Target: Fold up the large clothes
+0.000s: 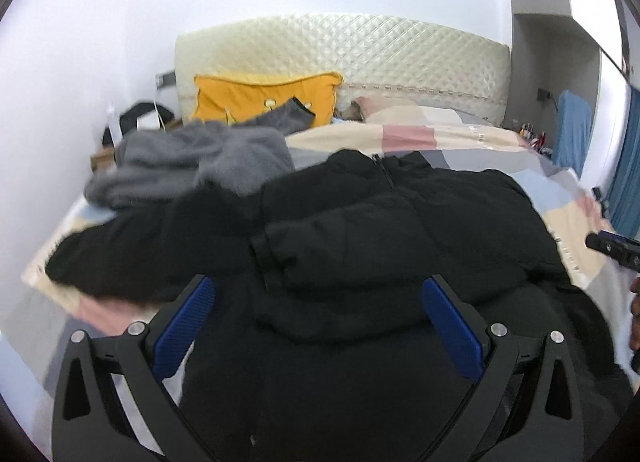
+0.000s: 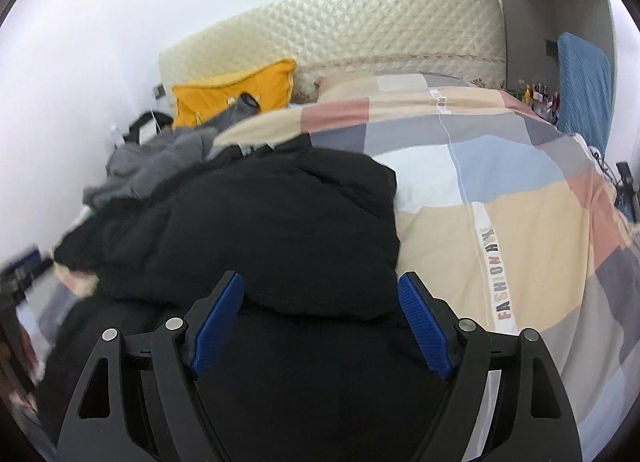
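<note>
"Where was the black jacket (image 1: 360,230)?"

"Spread on the bed (image 2: 520,222), collar toward the headboard, directly under and ahead of both tongs: left tongs (image 1: 318,294) and right tongs (image 2: 320,290) gaped wide, holding nothing."

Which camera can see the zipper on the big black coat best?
The left wrist view: the zipper runs down from the collar of the black coat, facing the camera. In the right wrist view the coat is bunched up and no zipper shows.
</note>
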A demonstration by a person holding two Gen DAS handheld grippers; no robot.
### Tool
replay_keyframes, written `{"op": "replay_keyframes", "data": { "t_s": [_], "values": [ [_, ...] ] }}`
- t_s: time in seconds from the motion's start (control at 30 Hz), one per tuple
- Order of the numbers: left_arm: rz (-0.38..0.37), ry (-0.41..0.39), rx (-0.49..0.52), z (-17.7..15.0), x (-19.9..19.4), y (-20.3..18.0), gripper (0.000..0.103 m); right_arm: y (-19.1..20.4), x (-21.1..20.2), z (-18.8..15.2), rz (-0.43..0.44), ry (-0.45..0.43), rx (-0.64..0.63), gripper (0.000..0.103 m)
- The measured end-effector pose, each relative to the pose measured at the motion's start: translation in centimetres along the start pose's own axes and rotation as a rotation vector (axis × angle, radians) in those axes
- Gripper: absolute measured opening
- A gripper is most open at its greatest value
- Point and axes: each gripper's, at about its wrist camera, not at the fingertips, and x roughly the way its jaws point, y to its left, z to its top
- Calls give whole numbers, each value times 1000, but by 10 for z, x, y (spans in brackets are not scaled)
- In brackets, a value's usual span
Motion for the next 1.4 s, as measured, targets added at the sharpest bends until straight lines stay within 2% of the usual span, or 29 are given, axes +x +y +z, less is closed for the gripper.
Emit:
{"op": "replay_keyframes", "data": {
  "t_s": [0.17,0.33,0.53,0.7,0.8,0.87,0.97,1.07,1.13,1.2,1.3,1.33,1.37,1.4],
  "values": [
    [37,46,-16,8,37,6,103,-18,38,-13,-60,97,-8,79],
    [88,163,-103,0,89,25,103,-32,77,-27,-117,178,-16,79],
    [101,205,-73,-11,119,16,103,-29,100,-37,-145,230,-47,79],
    [97,220,-64,-13,131,10,103,-33,100,-35,-182,173,-38,79],
    [102,212,-57,-11,129,8,103,-44,84,-24,-191,74,-2,79],
    [112,196,-50,-8,125,7,103,-55,75,-19,-182,43,47,79],
    [120,170,-31,-5,120,1,103,-68,71,-18,-177,34,99,79],
    [114,178,-25,-6,120,-2,103,-72,76,-21,-194,55,93,79],
    [97,175,-46,-6,118,2,103,-76,80,-23,-206,78,95,79],
    [64,162,-113,-2,111,14,103,-76,82,-25,-219,97,96,79],
    [-36,140,-264,3,101,40,103,-74,82,-27,-227,113,88,79],
    [-68,139,-292,3,101,44,98,-74,83,-25,-227,114,85,79],
    [-105,143,-311,2,101,47,85,-74,83,-25,-227,116,84,79],
    [-132,171,-323,1,106,48,80,-73,83,-25,-225,118,87,80]
  ]
}}
